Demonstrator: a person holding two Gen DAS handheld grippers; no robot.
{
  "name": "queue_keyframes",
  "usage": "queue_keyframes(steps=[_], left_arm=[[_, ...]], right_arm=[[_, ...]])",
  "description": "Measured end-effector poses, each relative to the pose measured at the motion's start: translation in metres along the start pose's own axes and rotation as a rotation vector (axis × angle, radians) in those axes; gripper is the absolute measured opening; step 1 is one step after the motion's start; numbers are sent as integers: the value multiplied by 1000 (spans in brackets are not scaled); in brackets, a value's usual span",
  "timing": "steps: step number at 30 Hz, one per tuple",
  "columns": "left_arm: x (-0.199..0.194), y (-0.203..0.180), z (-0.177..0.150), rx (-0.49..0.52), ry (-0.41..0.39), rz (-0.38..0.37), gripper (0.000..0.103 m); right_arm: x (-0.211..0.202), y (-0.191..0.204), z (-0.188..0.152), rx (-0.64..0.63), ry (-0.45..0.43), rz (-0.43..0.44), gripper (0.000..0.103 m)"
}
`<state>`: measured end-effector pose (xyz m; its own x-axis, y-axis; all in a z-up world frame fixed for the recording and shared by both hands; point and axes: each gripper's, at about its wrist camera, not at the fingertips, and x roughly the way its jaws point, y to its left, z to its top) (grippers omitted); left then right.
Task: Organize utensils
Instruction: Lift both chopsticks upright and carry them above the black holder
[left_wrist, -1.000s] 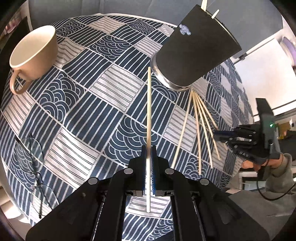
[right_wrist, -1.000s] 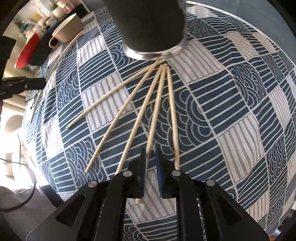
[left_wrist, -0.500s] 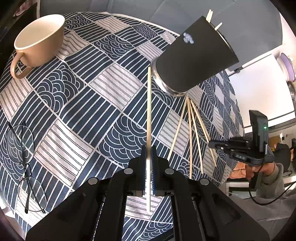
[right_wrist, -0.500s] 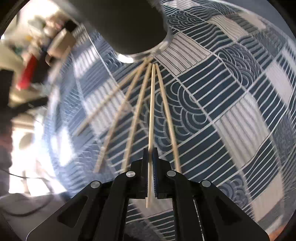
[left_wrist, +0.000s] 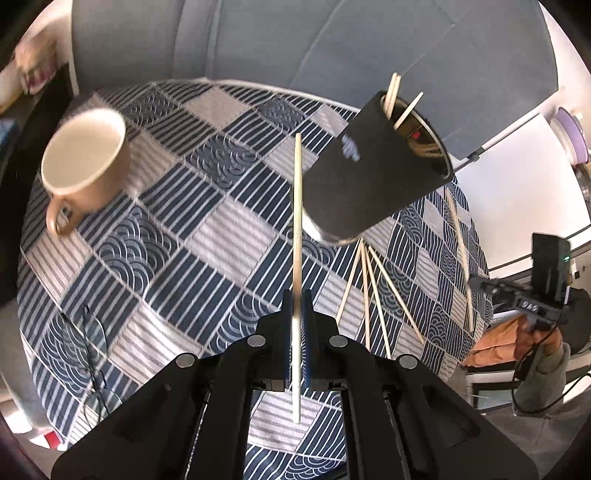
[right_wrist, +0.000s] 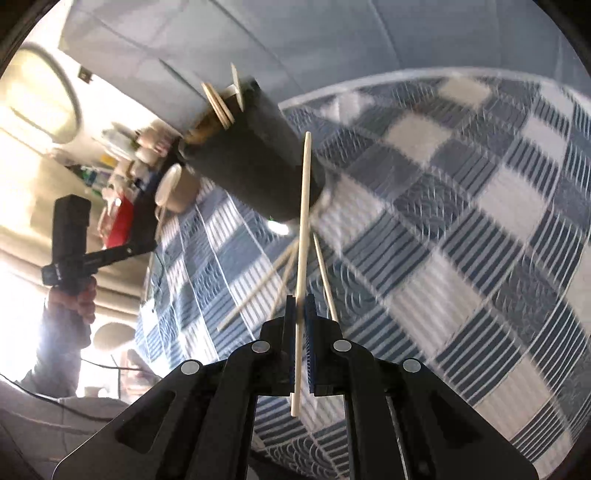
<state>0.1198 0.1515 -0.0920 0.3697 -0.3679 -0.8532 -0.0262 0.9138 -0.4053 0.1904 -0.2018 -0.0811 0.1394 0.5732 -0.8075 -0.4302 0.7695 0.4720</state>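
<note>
Two chopsticks are in hand. Our left gripper (left_wrist: 294, 328) clamps the left chopstick (left_wrist: 297, 236), raised above the tablecloth (left_wrist: 221, 236). We should tip each point-down over the black holder (left_wrist: 373, 177). Our right gripper (right_wrist: 300, 332) pinches the right chopstick (right_wrist: 303, 229), lifted, beside it.

Pale, matt wood is seen in the chopsticks (left_wrist: 373, 291). A matt black sleeve over a shiny metal base is shown on the cup (left_wrist: 369, 177). The tablecloth (left_wrist: 207, 236) is woven cloth; the mug (left_wrist: 86, 162) is glazed ceramic.
</note>
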Motion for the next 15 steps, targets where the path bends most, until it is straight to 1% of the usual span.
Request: queue_keyframes(steps=[7,11,14,15], left_arm=[[-19,-33,38,68,-76,3,5],[-27,-55,59,102,-118,-22,5],[-27,-72,72,152,-136,8,5],[-26,-75,75,158,-136,6,5]], right_arm=[[-32,26,59,-102,-128,24,4],[-36,42,88,-158,-159,38,5],[-35,55,107,-219,-172,73,5],[-34,59,112,-233,-174,86,5]])
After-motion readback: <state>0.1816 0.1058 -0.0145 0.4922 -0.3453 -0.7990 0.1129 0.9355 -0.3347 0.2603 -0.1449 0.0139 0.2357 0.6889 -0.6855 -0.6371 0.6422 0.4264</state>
